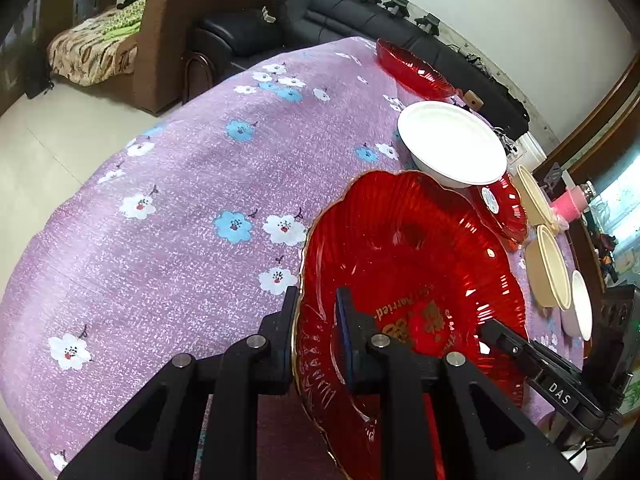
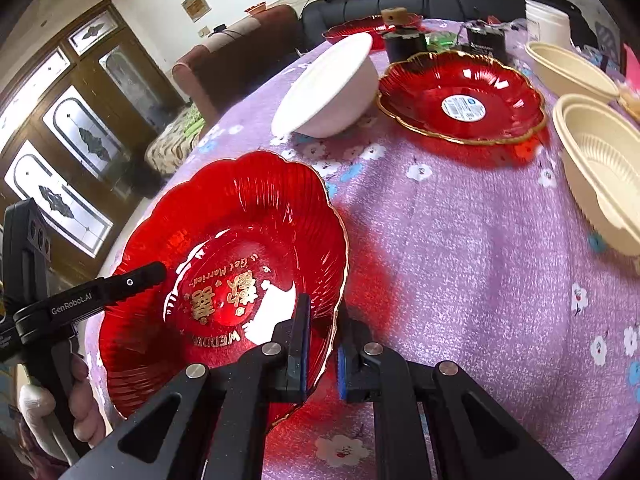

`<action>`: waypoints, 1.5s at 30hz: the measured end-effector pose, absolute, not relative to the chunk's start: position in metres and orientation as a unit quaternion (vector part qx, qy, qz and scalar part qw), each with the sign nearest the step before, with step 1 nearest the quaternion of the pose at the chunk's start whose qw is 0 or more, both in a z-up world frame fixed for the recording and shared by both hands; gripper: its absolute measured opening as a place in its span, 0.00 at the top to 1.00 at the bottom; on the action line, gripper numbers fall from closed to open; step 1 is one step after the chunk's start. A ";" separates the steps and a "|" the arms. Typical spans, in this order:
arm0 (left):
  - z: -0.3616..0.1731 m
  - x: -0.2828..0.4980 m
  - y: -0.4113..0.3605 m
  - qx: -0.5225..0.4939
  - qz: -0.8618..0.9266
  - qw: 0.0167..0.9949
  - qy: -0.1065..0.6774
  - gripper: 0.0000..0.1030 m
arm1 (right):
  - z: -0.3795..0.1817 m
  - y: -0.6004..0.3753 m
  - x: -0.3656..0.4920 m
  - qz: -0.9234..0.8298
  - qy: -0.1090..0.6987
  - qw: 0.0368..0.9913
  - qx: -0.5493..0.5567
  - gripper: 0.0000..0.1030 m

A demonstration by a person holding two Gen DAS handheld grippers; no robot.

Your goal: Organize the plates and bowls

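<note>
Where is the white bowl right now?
The white bowl sits on the purple tablecloth, just left of the stickered red plate, beyond the held plate.

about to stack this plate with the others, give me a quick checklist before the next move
1. Left tongs clamped on the rim of the red scalloped gold-edged plate: ok.
2. Right tongs clamped on the opposite rim: ok.
3. Plate level: not ok, it looks tilted in the right wrist view.
4. Plate clear of the purple flowered tablecloth: cannot tell.
5. Second red scalloped plate with a round sticker free to receive it: ok, nothing lies in it.
6. Path to it: not ok, the white round bowl lies tipped beside it.
</note>
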State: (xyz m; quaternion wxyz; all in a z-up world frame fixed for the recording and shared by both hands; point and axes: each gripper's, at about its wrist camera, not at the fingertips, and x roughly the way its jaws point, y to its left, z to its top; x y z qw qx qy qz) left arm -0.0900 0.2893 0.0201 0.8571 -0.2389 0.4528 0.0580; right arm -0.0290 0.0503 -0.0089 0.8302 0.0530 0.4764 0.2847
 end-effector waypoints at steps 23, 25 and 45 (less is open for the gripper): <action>0.020 -0.093 0.291 -0.225 0.112 0.854 0.455 0.65 | -0.009 0.054 -0.033 0.285 0.460 0.839 0.060 0.86; 0.024 -0.101 0.290 -0.228 0.114 0.856 0.449 0.58 | -0.005 0.047 -0.036 0.280 0.453 0.844 0.066 0.75; 0.159 -0.192 0.163 -0.120 0.030 0.952 0.279 0.34 | 0.058 -0.063 -0.113 0.264 0.367 0.889 0.068 0.30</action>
